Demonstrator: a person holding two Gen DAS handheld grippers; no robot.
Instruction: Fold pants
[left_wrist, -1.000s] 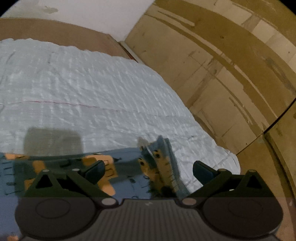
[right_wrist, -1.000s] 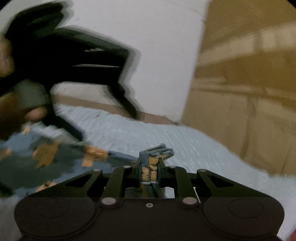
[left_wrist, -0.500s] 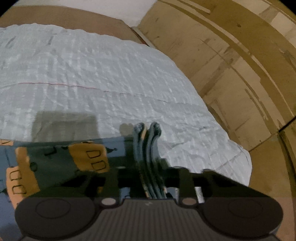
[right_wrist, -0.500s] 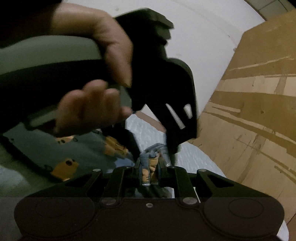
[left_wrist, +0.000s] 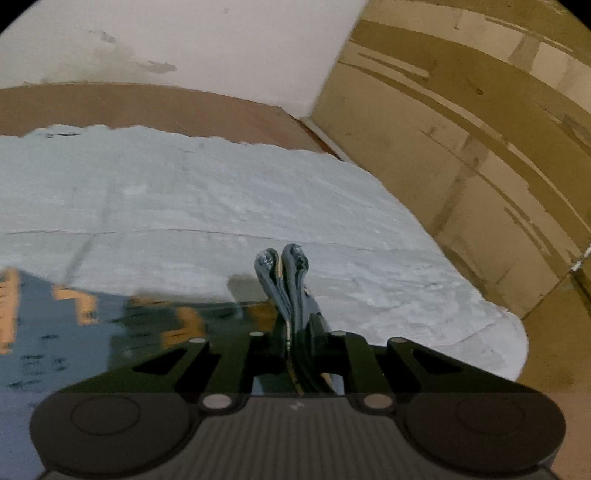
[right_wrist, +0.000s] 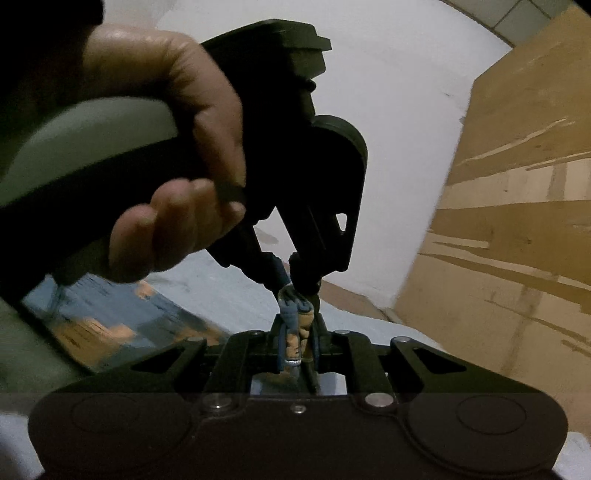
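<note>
Blue fabric: the pants (left_wrist: 70, 332), grey-blue with orange patches, are spread at the near left of the left wrist view, blurred, with a bunched edge (left_wrist: 284, 284) pulled up off the rest.
Where they lie: on a white cloth (left_wrist: 221, 206) that covers the surface, near its right end.
Left gripper (left_wrist: 297, 350): jaws have just been closing and now stand narrow, pinching a thick fold of the pants; two rounded fabric lobes stick out past the tips.
Right gripper (right_wrist: 297, 347): jaws narrow too, clamped on another bunch of the same pants (right_wrist: 295, 325), blue with an orange patch showing between the fingers.
How close: in the right wrist view the left gripper (right_wrist: 295, 273) comes down from above, its tips just beside the right one's, both on the same gathered bit.
Hand (right_wrist: 166, 158): wrapped round the left gripper's handle, fingers curled under it, filling the upper left of the right wrist view.
Farther out: brown board (left_wrist: 166, 107) past the cloth's far edge, then a white wall (left_wrist: 203, 48).
Right side: cardboard panels (left_wrist: 480, 155), taped, standing right along the cloth.
</note>
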